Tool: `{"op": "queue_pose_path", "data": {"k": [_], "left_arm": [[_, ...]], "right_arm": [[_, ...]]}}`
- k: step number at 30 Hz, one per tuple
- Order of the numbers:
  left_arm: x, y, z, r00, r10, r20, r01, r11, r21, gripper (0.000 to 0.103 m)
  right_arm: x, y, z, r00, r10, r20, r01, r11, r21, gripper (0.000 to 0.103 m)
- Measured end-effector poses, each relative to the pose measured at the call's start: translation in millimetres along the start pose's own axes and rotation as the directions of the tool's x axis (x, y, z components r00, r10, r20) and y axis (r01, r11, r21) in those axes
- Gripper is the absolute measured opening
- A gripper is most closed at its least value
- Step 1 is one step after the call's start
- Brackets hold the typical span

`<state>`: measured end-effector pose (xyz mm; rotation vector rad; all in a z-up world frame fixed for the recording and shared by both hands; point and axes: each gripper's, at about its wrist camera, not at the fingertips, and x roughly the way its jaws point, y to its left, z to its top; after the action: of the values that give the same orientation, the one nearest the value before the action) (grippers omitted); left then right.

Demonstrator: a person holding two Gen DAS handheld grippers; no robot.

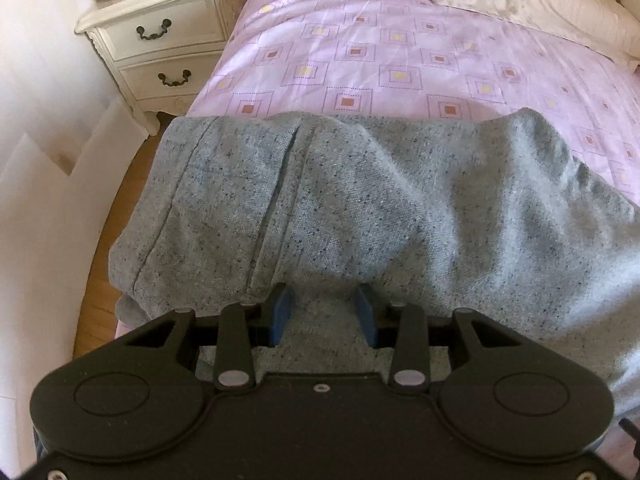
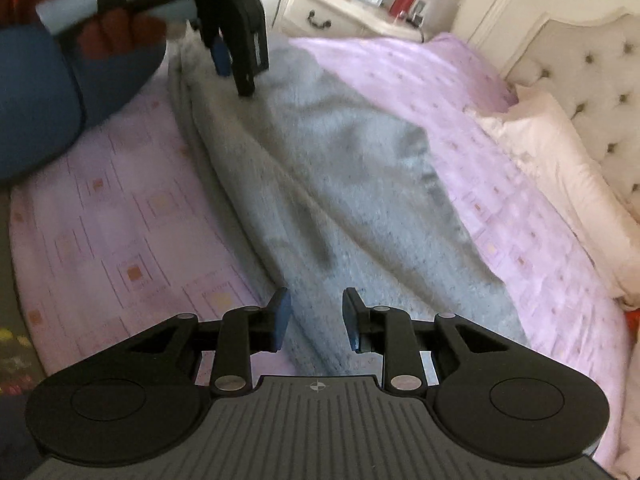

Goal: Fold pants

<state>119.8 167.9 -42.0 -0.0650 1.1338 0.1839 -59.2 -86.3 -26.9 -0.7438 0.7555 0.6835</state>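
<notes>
Left wrist view: the grey pants (image 1: pixel 360 208) lie bunched across the pink bed (image 1: pixel 400 52), one end hanging over the edge by the nightstand (image 1: pixel 160 44). The left gripper (image 1: pixel 325 314) has its jaws wide with cloth between them, not pinched. The right gripper (image 2: pixel 316 316) hovers wide too, over the other end. Looks like the grab-before-folding step; next, both need to close on an edge and lift together.

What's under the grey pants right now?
The grey pants lie on the pink patterned bedsheet, which shows on both sides. They appear doubled over, with stacked edges near the left gripper. Anything beneath the fabric is covered.
</notes>
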Motion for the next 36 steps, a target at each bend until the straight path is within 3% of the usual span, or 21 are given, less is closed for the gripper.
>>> {"op": "queue_pose_path", "data": {"k": [4, 7, 12, 15, 17, 19, 23, 25, 28, 31, 34, 36], "left_arm": [[-0.7, 6.2, 0.4, 1.0, -0.024, -0.001, 0.024, 0.999, -0.035, 0.048], [0.6, 4.7, 0.5, 1.0, -0.02, 0.001, 0.02, 0.999, -0.032, 0.048], [-0.1, 5.3, 0.5, 1.0, -0.022, 0.005, 0.023, 0.999, -0.042, 0.048], [-4.1, 3.6, 1.8, 1.0, -0.012, 0.012, 0.012, 0.999, -0.05, 0.048], [-11.6, 1.7, 0.2, 0.999, 0.002, 0.033, 0.0, 0.999, -0.049, 0.047], [-21.3, 0.6, -3.2, 0.998, -0.005, 0.059, 0.008, 0.999, -0.048, 0.047], [-29.6, -2.8, -9.9, 0.994, -0.104, 0.046, 0.107, 0.992, -0.067, 0.047], [-27.5, -10.2, -13.1, 0.991, -0.134, 0.029, 0.135, 0.99, -0.044, 0.047], [-14.0, -22.8, -21.8, 0.991, -0.125, -0.039, 0.126, 0.992, 0.02, 0.047], [-12.4, -31.3, -30.5, 0.995, -0.093, -0.03, 0.096, 0.992, 0.086, 0.048], [-8.6, -31.2, -29.4, 0.992, -0.118, -0.044, 0.121, 0.989, 0.082, 0.057], [-7.7, -31.6, -28.4, 0.992, -0.117, -0.041, 0.12, 0.99, 0.077, 0.057]], "right_arm": [[12.4, 5.7, -2.7, 0.998, -0.018, -0.057, 0.014, 0.998, -0.068, 0.026], [16.3, 2.1, -4.6, 0.996, -0.028, -0.087, 0.023, 0.998, -0.061, 0.004], [-3.9, -4.4, -5.8, 0.995, 0.047, -0.087, -0.051, 0.997, -0.053, 0.003], [10.1, 9.7, -14.4, 0.989, 0.038, -0.143, -0.059, 0.987, -0.148, 0.005], [9.4, 12.4, -13.2, 0.99, 0.023, -0.137, -0.048, 0.983, -0.178, 0.006], [1.7, -2.9, -5.6, 0.987, 0.088, -0.135, -0.1, 0.991, -0.086, 0.008], [-13.5, -55.9, 10.8, 0.986, 0.163, -0.038, -0.155, 0.974, 0.165, 0.016], [-12.8, -86.9, 18.9, 0.988, 0.153, 0.037, -0.157, 0.94, 0.302, 0.016], [3.3, -131.2, 31.9, 0.983, 0.113, 0.144, -0.17, 0.854, 0.492, 0.016], [33.5, -156.3, 49.8, 0.977, 0.097, 0.192, -0.19, 0.807, 0.56, 0.016], [75.9, -164.0, 74.3, 0.969, 0.143, 0.201, -0.234, 0.789, 0.568, 0.016], [99.6, -165.9, 86.1, 0.965, 0.153, 0.214, -0.251, 0.774, 0.581, 0.016]]}}
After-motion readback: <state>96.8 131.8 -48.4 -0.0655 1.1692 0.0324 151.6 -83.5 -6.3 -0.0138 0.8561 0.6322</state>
